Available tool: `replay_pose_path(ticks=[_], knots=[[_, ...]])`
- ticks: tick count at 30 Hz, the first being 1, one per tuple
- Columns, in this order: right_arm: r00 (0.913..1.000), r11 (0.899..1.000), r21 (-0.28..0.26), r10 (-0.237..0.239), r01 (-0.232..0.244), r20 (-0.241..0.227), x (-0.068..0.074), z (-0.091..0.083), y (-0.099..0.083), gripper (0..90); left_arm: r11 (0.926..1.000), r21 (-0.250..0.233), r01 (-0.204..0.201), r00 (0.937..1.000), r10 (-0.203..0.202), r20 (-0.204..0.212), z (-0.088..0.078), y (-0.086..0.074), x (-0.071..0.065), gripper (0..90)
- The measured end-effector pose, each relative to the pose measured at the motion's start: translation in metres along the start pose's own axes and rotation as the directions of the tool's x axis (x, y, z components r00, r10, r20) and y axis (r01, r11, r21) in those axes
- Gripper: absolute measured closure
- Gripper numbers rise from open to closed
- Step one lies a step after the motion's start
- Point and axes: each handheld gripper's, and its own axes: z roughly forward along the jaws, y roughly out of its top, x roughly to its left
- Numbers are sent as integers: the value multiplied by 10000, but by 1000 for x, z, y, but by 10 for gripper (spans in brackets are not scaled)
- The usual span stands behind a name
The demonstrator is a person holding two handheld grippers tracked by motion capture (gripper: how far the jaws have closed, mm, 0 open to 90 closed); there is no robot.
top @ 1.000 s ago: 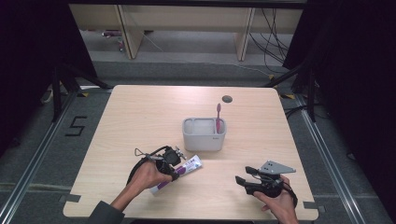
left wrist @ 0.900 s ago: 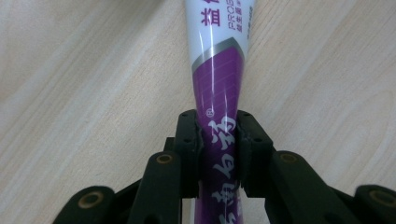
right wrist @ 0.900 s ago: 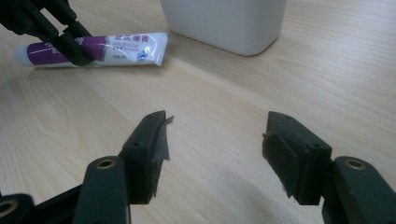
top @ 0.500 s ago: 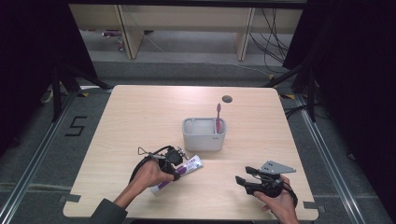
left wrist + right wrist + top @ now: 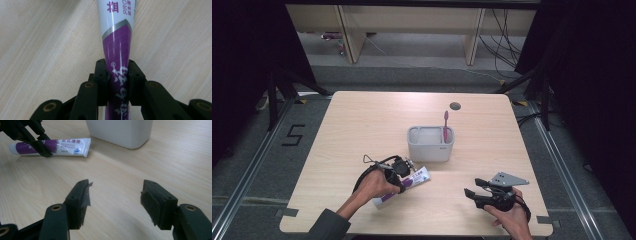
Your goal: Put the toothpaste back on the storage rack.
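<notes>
While the left claw pinches the toothpaste tube — right claw gapes, level.

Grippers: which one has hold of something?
The left gripper: its jaws pinch the purple-and-white toothpaste tube lying on the table. The right gripper hangs open over bare wood, nothing between its jaws.

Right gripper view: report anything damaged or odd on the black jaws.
On the right gripper, the dark pad facing on one finger peels off at its top corner and sticks out as a loose flap. The jaws stand open, nothing between them, above the pale wooden table.
</notes>
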Motion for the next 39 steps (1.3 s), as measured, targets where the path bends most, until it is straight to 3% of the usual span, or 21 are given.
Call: replay_pose_path(ticks=[9,10,12,14,16,20,24,27,33,34,36,38,39], knots=[[10000,9999,-140,8,-8,-25,-1,1,-1,398,9993,-337,-179,9998,178,-29,0,-2,-1,745],[9997,9998,-28,195,-195,-127,0,1,-1,399,9991,-361,-210,9998,209,-33,-1,-2,-1,745],[10000,9998,-182,-16,16,-5,-1,1,0,399,9977,-637,-228,9997,220,-130,-3,-4,-2,746],[10000,10000,18,59,-59,72,-1,-1,0,399,9934,-1136,-164,9998,156,-81,-9,-6,-3,746],[9994,9996,-96,-277,279,196,-4,0,0,399,9887,-1482,-218,9998,211,-68,-16,-7,-3,746],[9999,9999,-56,-86,87,121,-2,0,0,399,9817,-1905,-30,9994,95,331,-26,-10,-6,745],[9998,9999,-75,-146,147,135,-3,0,0,399,9689,-2475,13,9992,86,393,-31,-12,-6,745],[9994,9994,-163,-289,292,167,-4,0,0,399,9538,-3003,136,9985,32,551,-36,-15,-4,745],[9997,9998,-90,-153,155,178,-5,-2,1,399,9366,-3496,213,9985,-22,549,-48,-19,3,745],[9998,9998,-171,-134,137,174,-5,-2,1,398,9278,-3710,402,9981,-199,584,-49,-20,2,745],[9997,9997,-226,-120,124,213,-6,-2,0,398,9298,-3671,275,9987,-96,504,-54,-21,3,745],[9998,9995,-266,151,-147,146,-5,-1,-1,398,9242,-3813,222,9991,-69,414,-56,-21,4,745],[9995,9997,-198,-148,154,279,-7,-2,0,398,9179,-3949,388,9983,-188,543,-58,-21,4,745]])
